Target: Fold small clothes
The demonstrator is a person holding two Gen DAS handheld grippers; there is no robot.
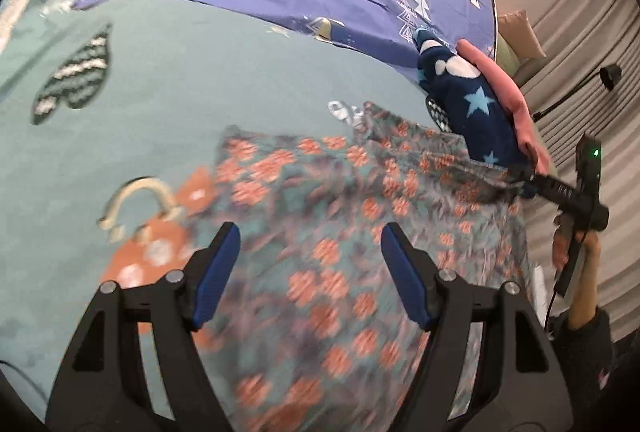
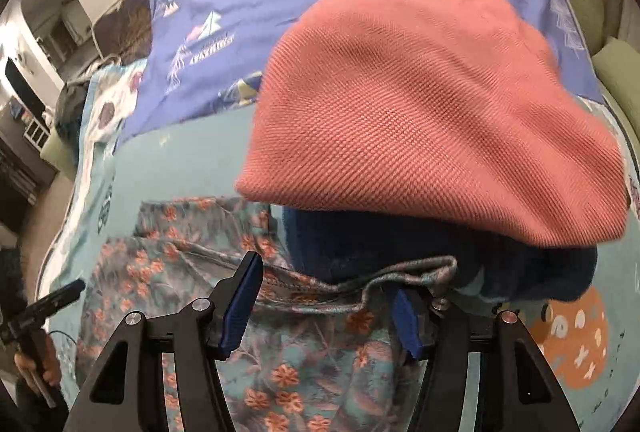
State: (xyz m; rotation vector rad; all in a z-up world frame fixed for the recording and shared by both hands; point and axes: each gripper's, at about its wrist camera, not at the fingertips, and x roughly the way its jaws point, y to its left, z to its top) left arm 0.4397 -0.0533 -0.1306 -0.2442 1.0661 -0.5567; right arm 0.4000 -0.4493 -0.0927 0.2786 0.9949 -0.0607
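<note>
The floral garment (image 1: 340,232) lies spread on the teal sheet (image 1: 160,92) so I can fold it flat; the pink knit (image 2: 420,120) and navy star fleece (image 1: 472,104) sit piled at its far edge, out of the way. My left gripper (image 1: 310,272) hangs angled down over the cloth, jaws apart, nothing between them. My right gripper (image 2: 324,308) also tips down, jaws apart with the garment's hem bunched across them; I judge it draped, not pinched.
</note>
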